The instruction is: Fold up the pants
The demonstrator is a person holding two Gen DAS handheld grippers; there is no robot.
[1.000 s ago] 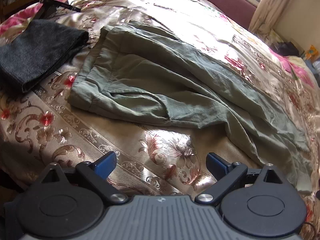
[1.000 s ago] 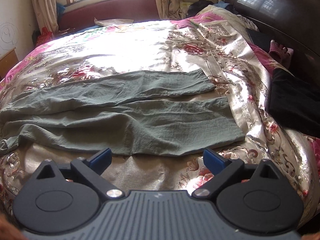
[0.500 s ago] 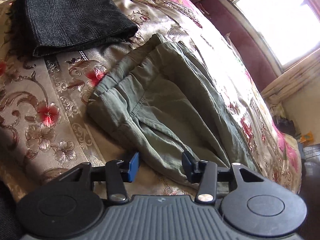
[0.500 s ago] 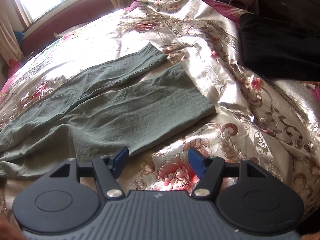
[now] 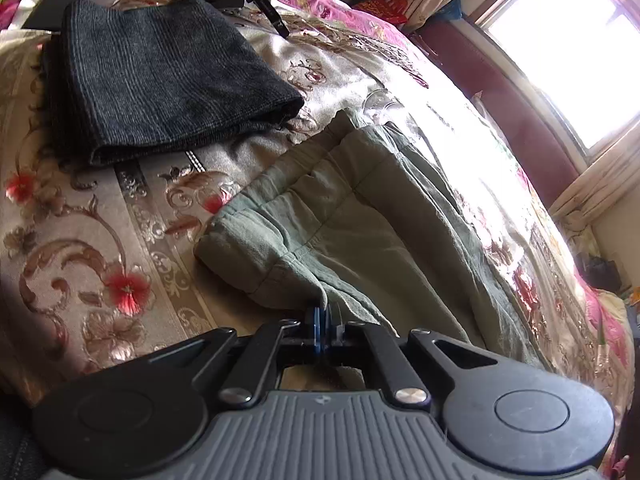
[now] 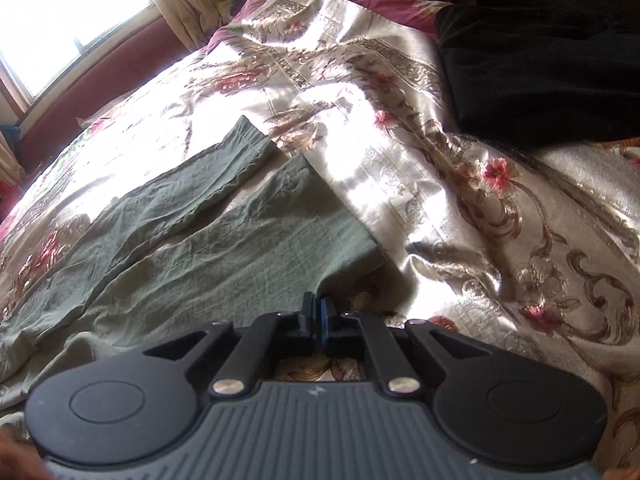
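Olive-green cotton pants (image 5: 360, 216) lie lengthwise along bed's near edge; left gripper (image 5: 325, 322) jaws clamped at waistband corner, right gripper (image 6: 318, 314) jaws clamped on near-leg hem.

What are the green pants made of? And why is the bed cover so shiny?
The green pants look like thin woven cotton or linen: matte, full of fine wrinkles, with stitched seams. The bed cover looks like satin or silky brocade, probably synthetic: it glares white in the sunlight and carries woven flowers and scrolls.
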